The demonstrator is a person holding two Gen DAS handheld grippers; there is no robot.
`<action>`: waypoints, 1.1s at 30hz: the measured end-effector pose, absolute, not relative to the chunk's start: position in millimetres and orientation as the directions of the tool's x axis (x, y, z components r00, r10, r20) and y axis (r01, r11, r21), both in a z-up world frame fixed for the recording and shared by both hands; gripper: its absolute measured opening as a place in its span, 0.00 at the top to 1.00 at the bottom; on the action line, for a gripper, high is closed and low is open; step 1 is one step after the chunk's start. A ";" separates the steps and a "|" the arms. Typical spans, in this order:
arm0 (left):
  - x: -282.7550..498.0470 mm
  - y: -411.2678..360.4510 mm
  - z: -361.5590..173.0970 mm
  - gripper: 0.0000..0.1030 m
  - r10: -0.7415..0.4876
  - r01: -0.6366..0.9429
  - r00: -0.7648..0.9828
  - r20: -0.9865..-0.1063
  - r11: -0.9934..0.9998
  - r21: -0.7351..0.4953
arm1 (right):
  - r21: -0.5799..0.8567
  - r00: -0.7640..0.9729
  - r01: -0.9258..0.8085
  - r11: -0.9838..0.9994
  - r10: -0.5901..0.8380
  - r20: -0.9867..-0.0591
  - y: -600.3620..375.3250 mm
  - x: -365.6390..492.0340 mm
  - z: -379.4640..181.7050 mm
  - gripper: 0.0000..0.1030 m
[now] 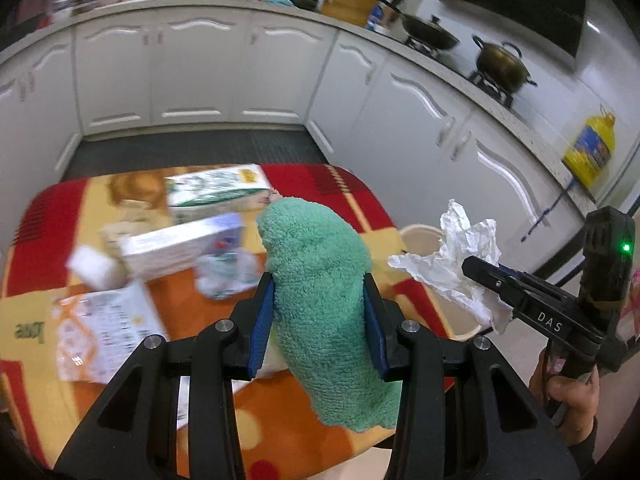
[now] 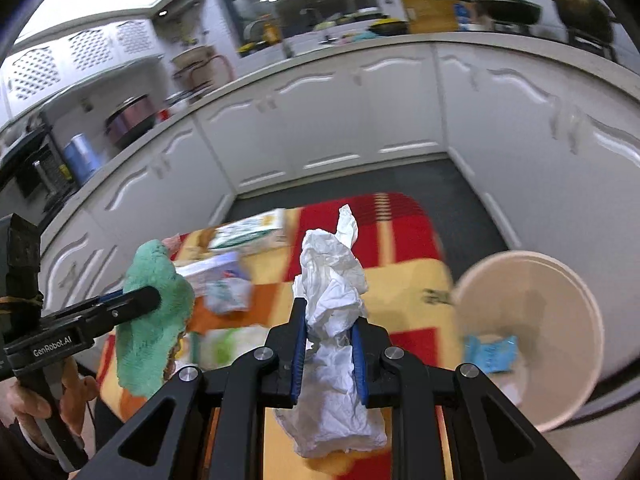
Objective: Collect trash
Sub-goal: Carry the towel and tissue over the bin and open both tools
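My left gripper is shut on a green terry cloth and holds it above the table; it also shows in the right wrist view. My right gripper is shut on a crumpled white paper tissue, held above the table's right side; the tissue also shows in the left wrist view. A cream waste bin stands on the floor right of the table, with a blue wrapper inside.
The table has a red, orange and yellow checked cover. On it lie several boxes, a crumpled plastic wrapper and a printed packet. White kitchen cabinets with pots on the stove surround the table.
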State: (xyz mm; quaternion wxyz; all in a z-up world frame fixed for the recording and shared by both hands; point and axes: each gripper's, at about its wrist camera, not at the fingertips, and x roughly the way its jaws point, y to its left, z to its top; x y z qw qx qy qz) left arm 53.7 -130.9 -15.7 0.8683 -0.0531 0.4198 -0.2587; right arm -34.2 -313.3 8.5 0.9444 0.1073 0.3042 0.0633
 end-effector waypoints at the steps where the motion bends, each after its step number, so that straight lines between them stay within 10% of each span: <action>1: 55.8 -142.3 -18.3 0.62 -0.500 0.418 0.501 -0.706 0.854 -0.308 | 0.239 0.809 -0.032 0.970 0.166 -0.564 -322.0 -36.5 6.6 0.82; 33: 91.1 -365.4 -72.6 0.59 -0.529 0.609 0.394 -0.752 0.763 -0.218 | 0.225 0.728 0.360 0.906 -0.121 -0.675 -487.9 -41.2 -66.7 0.73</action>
